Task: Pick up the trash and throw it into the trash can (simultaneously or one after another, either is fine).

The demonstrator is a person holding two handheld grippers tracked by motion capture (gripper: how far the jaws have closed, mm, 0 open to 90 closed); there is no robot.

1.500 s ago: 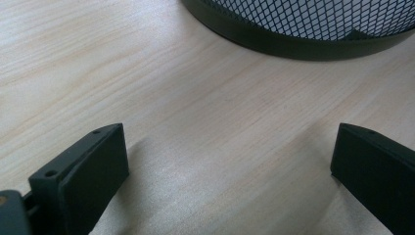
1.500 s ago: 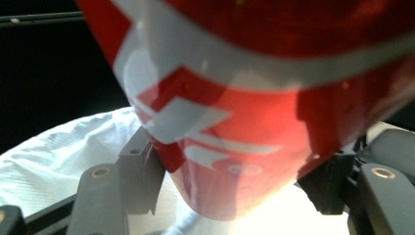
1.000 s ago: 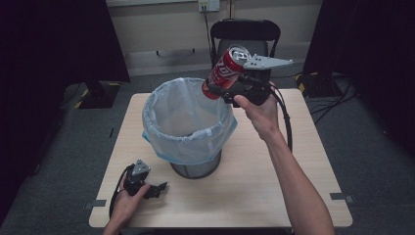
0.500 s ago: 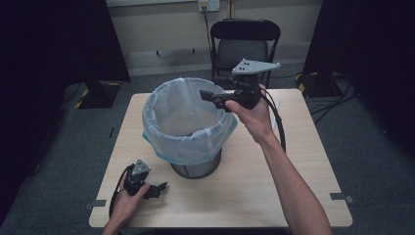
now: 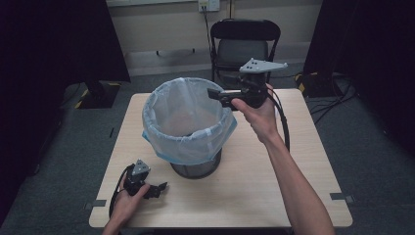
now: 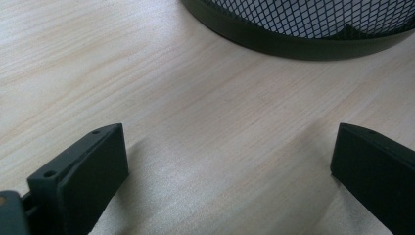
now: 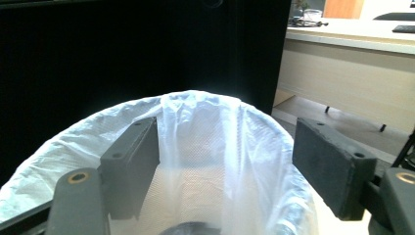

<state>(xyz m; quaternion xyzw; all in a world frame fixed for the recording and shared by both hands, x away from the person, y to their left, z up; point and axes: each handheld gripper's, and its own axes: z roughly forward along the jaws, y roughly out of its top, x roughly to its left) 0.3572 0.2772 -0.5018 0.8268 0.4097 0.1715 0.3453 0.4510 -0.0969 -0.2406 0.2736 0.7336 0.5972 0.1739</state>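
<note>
I am holding my right hand-held gripper (image 5: 215,95) level over the far right rim of the mesh wastebasket (image 5: 188,128), its jaws pointing out across the basket's mouth. The jaws have just been opening and are now standing wide apart with nothing between them; in the right gripper view I am looking between them at the white bag liner (image 7: 205,147) folded over the rim and down into the basket. The wastebasket is standing upright near the middle of the tabletop (image 5: 254,181), a little toward its left edge, with the pale blue edge of the liner hanging down outside the mesh. My left hand-held gripper (image 5: 159,187) is resting on the tabletop near the near left corner, its jaws pointing toward the foot of the basket. In the left gripper view its jaws are spread wide over bare wood, with nothing between them, and the basket's dark base ring (image 6: 293,44) is lying just ahead of them.
</note>
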